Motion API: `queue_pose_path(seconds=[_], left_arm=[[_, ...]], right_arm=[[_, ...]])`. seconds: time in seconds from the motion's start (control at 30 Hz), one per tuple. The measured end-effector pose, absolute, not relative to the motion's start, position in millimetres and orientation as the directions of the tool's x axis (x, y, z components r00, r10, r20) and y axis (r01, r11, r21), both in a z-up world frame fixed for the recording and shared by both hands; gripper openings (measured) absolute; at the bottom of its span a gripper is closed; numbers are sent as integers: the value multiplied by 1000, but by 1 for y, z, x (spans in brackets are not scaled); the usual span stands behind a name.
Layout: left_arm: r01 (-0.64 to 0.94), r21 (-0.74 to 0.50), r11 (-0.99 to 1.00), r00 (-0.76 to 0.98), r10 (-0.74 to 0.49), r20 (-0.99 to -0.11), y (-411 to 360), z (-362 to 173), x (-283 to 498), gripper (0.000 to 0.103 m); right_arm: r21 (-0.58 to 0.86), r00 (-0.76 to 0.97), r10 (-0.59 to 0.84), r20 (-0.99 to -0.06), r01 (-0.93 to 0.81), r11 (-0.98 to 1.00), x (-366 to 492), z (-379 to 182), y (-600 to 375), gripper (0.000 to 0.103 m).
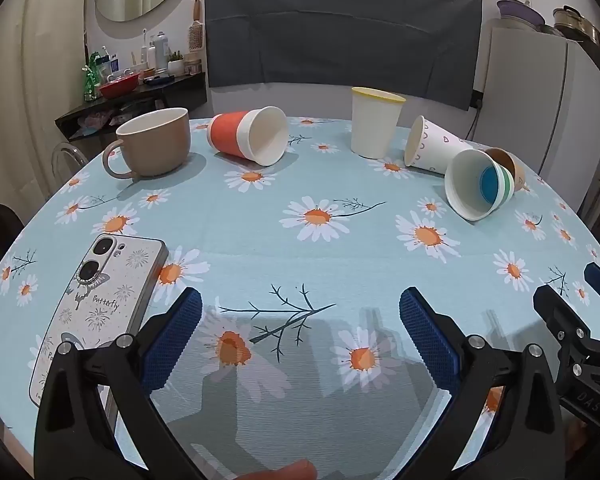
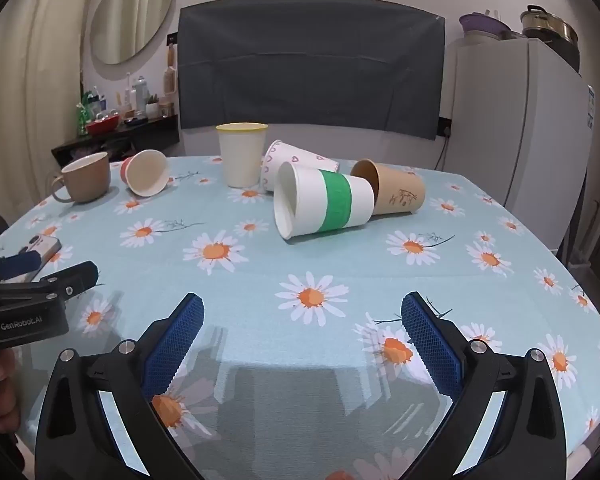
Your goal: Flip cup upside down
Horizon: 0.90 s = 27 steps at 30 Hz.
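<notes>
Several cups sit on the daisy tablecloth (image 1: 300,248). A brown mug (image 1: 156,142) and a cream cup with a yellow rim (image 1: 374,122) stand upright. An orange-banded cup (image 1: 248,134), a heart-print cup (image 1: 434,146), a green-banded cup (image 1: 478,184) and a brown paper cup (image 2: 396,194) lie on their sides. My left gripper (image 1: 300,344) is open and empty above the near table edge. My right gripper (image 2: 302,346) is open and empty, well short of the green-banded cup (image 2: 324,204). Each gripper shows at the edge of the other's view.
A phone in a white case (image 1: 96,312) lies at the near left, beside my left gripper's left finger. A dark covered chair back (image 1: 340,28) stands behind the table. A white fridge (image 2: 516,128) stands at the right, a cluttered shelf (image 1: 140,84) at the far left.
</notes>
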<state>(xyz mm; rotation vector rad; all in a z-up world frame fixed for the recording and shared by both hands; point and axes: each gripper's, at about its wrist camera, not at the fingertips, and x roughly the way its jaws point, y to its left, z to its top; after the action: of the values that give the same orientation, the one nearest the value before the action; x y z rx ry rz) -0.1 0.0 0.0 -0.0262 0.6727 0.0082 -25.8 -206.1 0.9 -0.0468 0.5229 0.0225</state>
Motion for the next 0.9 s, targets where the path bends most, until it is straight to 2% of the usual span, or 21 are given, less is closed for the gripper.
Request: queue_pose_path(seconds=[0.9], left_arm=[[-8,-22,1000,784,-8,-620,-3,1,-1,97]], right_arm=[[-12,863,37,-505,-50,999,-25,0,-207,95]])
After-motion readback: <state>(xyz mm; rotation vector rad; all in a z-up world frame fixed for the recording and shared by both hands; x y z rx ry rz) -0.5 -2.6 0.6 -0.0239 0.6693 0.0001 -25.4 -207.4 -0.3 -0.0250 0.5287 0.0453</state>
